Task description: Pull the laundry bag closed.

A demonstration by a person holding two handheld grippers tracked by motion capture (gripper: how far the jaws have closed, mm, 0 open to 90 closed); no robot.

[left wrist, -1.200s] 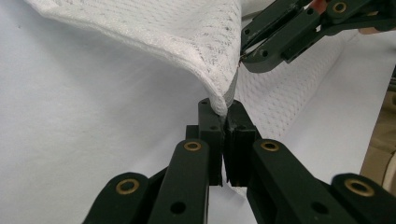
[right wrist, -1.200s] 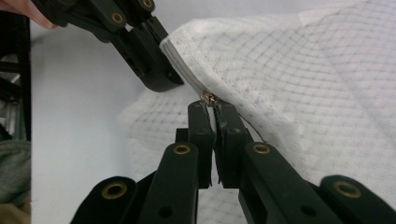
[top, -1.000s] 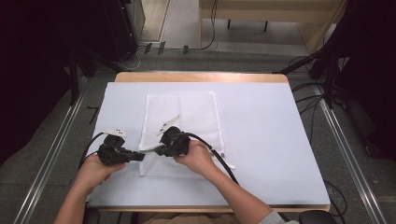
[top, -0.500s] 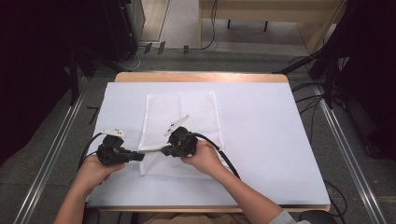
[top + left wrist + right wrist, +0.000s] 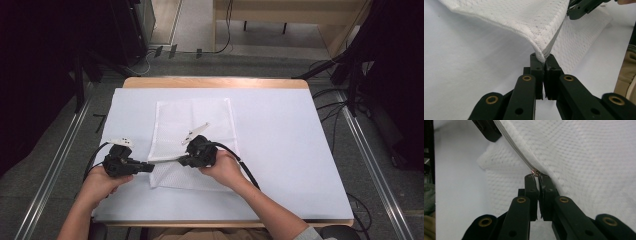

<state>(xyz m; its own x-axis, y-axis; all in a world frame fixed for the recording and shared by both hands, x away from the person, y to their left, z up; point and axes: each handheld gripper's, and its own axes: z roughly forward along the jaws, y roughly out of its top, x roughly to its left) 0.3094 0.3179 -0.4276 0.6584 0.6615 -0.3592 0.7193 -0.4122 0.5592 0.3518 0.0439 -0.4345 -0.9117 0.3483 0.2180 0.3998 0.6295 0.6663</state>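
Two grippers worked the near edge of a white mesh bag on the white table cover; wide bare cover lay to the right of the right gripper, less to the left of the left gripper; the left gripper's jaws were clamped on the bag's corner, lifting it; the right gripper's jaws pinched the small metal zipper pull; the zipper seam ran taut between them; the mesh looked dimpled, limp and folded.
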